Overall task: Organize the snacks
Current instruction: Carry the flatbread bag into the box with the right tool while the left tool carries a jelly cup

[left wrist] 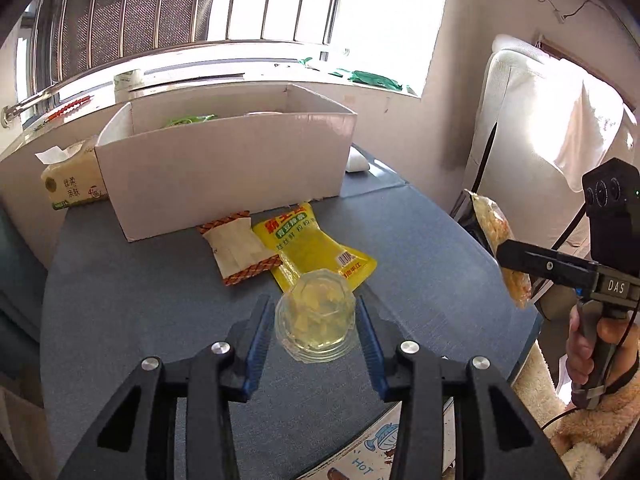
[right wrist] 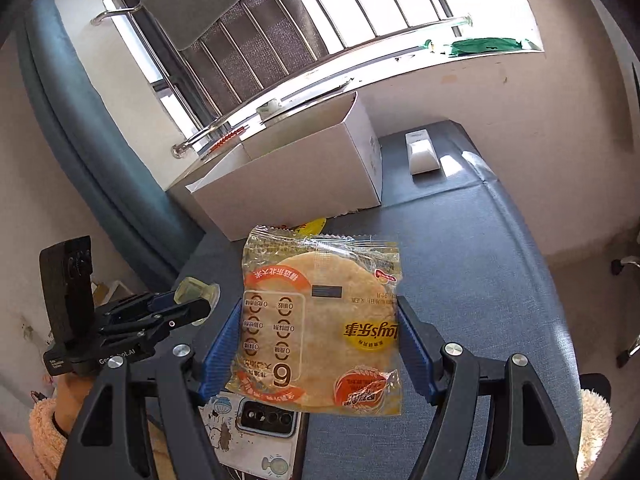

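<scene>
My left gripper (left wrist: 316, 320) is shut on a clear jelly cup (left wrist: 315, 322) with yellow filling, just above the blue table; it also shows in the right wrist view (right wrist: 192, 290). My right gripper (right wrist: 320, 332) is shut on a clear packet holding a round rice cracker (right wrist: 320, 328), lifted above the table at the right; the packet shows edge-on in the left wrist view (left wrist: 500, 248). A yellow pouch (left wrist: 316, 246) and a white snack packet with brown ends (left wrist: 240, 248) lie in front of the open white cardboard box (left wrist: 224, 172).
A tissue pack (left wrist: 72, 184) stands left of the box. A small white object (right wrist: 420, 152) lies on the table behind the box's right side. A phone (right wrist: 268, 418) lies at the table's near edge. A window sill runs behind.
</scene>
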